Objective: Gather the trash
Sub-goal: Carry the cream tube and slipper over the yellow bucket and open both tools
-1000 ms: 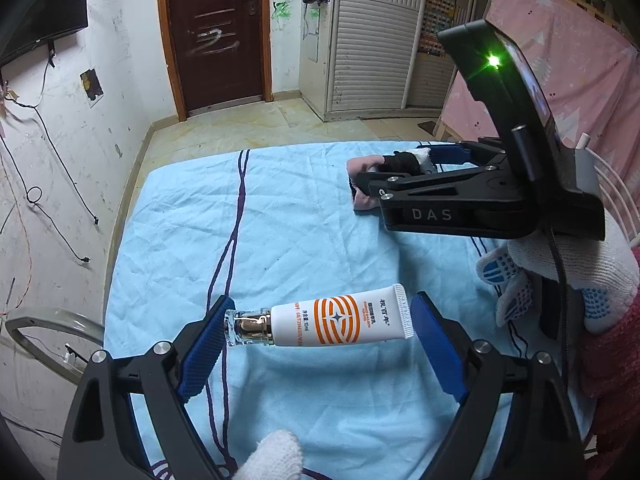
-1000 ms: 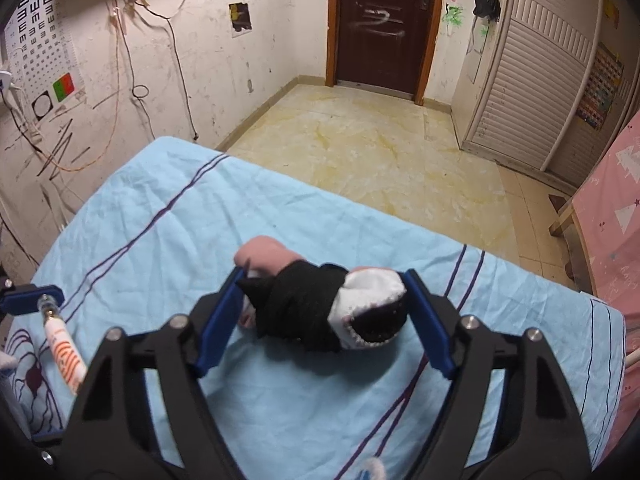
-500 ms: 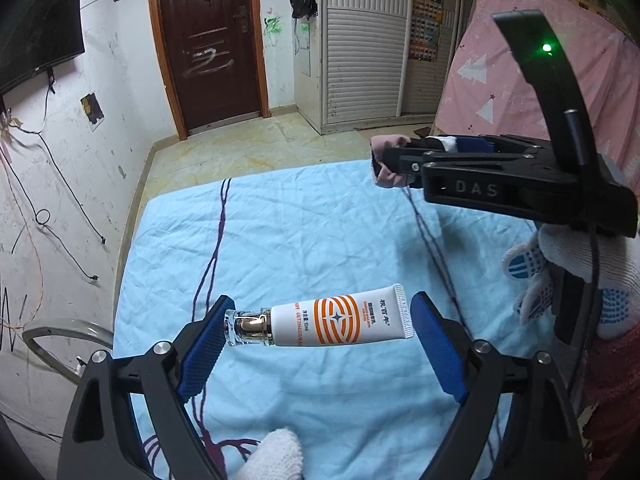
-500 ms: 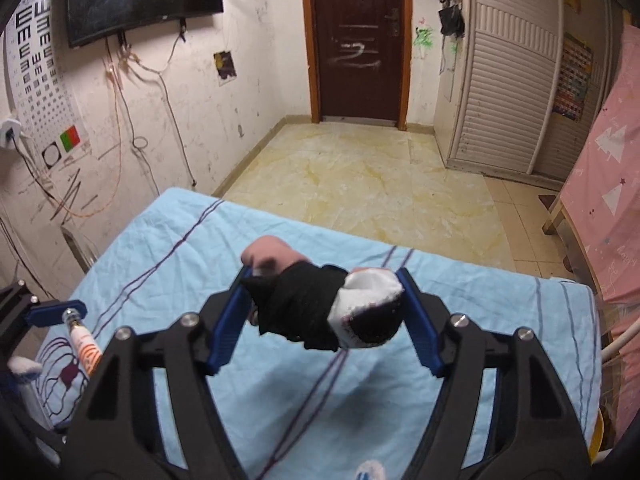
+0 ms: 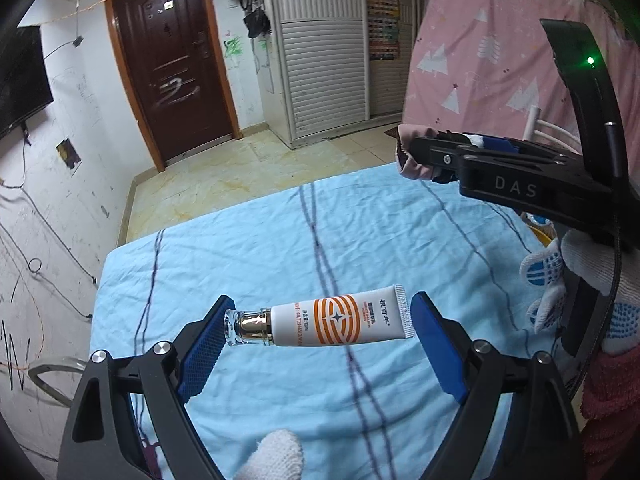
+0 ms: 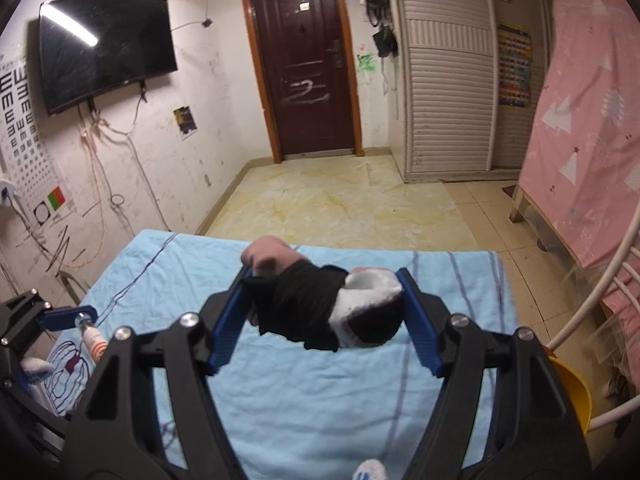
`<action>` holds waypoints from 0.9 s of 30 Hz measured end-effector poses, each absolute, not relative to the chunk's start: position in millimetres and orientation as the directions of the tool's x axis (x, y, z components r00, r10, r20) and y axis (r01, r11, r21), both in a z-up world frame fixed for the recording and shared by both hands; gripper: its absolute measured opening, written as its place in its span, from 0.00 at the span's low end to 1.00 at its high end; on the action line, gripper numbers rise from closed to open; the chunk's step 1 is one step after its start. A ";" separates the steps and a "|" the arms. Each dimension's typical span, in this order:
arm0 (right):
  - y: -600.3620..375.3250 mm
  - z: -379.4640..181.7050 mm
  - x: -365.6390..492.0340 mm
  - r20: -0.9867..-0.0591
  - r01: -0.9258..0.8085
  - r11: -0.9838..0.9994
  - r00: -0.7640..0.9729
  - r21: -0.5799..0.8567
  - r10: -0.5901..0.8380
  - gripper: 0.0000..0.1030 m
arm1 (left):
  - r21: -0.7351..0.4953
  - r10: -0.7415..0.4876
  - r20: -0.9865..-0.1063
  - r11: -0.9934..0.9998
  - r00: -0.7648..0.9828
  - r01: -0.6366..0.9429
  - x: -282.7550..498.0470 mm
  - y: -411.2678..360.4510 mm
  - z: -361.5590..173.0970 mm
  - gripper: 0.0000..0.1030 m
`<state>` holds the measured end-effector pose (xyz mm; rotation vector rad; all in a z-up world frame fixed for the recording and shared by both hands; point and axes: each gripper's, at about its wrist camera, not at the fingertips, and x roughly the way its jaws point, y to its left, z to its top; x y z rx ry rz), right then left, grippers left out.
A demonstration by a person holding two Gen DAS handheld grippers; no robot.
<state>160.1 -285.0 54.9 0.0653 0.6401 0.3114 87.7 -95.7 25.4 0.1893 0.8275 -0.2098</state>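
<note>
Two grippers, left gripper (image 5: pixel 320 322) clamping one tube (image 5: pixel 338 322), right gripper (image 6: pixel 326 306) one sock bundle (image 6: pixel 320 306)

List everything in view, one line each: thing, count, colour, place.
tube: 1, white and orange, gold neck, between left gripper's pads
sock bundle: 1, black, white, pink, between right gripper's pads
sheet: 1, light blue, dark lines, below both grippers
door: 1, dark brown, far wall
TV: 1, black, left wall
eye chart: 1, white, left wall
wardrobe: 1, white, slatted, right of door
cloth: 1, pink, far right
basin: 1, yellow, floor, right
left gripper: 1, black, blue pads
right gripper: 1, black, blue pads
gloves: white, blue dots
</note>
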 end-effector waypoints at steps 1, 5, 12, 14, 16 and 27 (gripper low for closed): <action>-295.2 54.4 157.7 -0.572 -0.252 0.954 0.763 0.164 0.300 0.66 | 0.089 -0.112 -0.744 0.960 0.659 0.264 88.1 -101.0 25.8 0.77; -330.2 51.3 148.3 -0.555 -0.208 0.958 0.782 0.196 0.284 0.67 | 0.107 -0.122 -0.744 0.948 0.657 0.298 89.2 -134.8 26.9 0.77; -396.5 40.6 130.8 -0.536 -0.116 0.964 0.812 0.241 0.232 0.67 | 0.120 -0.156 -0.746 0.925 0.647 0.362 87.5 -194.9 28.7 0.77; -413.0 36.8 126.9 -0.537 -0.093 0.964 0.815 0.248 0.217 0.68 | 0.125 -0.165 -0.751 0.916 0.640 0.382 88.3 -212.2 27.2 0.77; -427.7 33.0 120.9 -0.536 -0.069 0.964 0.820 0.256 0.201 0.68 | 0.133 -0.168 -0.754 0.908 0.635 0.398 89.7 -227.0 25.0 0.77; -493.7 4.6 102.5 -0.556 0.058 0.961 0.824 0.270 0.107 0.68 | 0.153 -0.187 -0.782 0.867 0.594 0.474 101.2 -302.3 11.3 0.77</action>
